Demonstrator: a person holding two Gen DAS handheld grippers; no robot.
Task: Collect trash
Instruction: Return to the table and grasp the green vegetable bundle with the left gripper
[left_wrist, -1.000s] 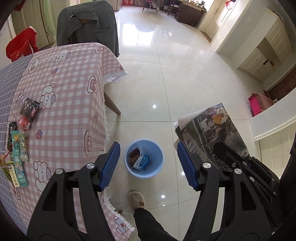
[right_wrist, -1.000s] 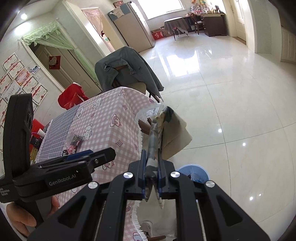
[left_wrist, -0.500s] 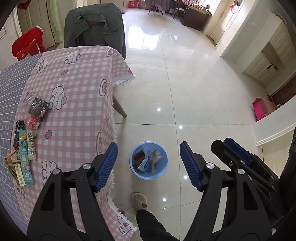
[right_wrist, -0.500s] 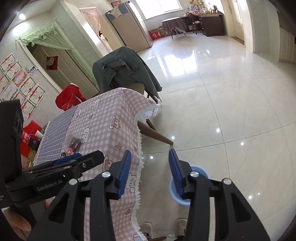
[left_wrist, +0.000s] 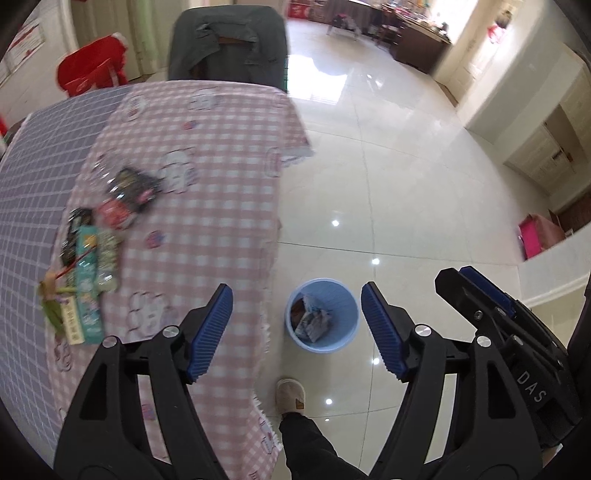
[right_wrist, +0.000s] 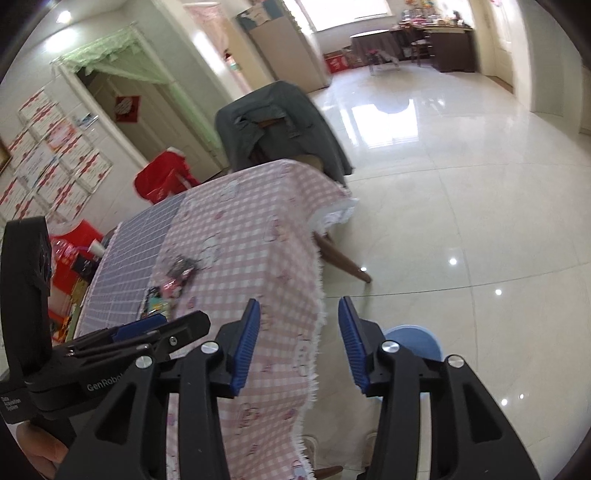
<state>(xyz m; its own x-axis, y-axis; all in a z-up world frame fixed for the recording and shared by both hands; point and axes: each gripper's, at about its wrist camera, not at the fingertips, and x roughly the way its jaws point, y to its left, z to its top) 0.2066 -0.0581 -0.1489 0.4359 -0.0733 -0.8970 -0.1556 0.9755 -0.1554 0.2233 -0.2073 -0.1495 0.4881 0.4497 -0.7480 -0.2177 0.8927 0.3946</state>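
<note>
A pale blue wastebasket (left_wrist: 322, 315) stands on the glossy tiled floor (left_wrist: 406, 177), framed between the blue-padded fingers of the left gripper (left_wrist: 296, 328) and well below them — crumpled wrappers (left_wrist: 309, 319) already lie inside it. The left gripper's jaws have just been opening further and stand wide apart with nothing between the pads. To the left of that gripper, more trash (left_wrist: 92, 254) sits in a loose cluster on the pink checked tablecloth (left_wrist: 221, 177): dark snack packets, a teal carton and a green scrap, blurred by motion. Beyond the cloth's far end a chair draped in a grey jacket (left_wrist: 227, 40) faces the room. A slippered foot (left_wrist: 291, 393) and dark trouser leg show just under the wastebasket.

The right gripper (right_wrist: 298, 341) shows at the right edge of the left view and, in its own camera, holds its jaws parted — a moderate gap, empty, after opening sharply within the last second. Only the basket's rim peeks out behind its right finger, while the tablecloth's fringed edge hangs between the pads without touching them. The left gripper's black body juts in from the left, a person's hand (right_wrist: 40, 448) beneath it.
</note>
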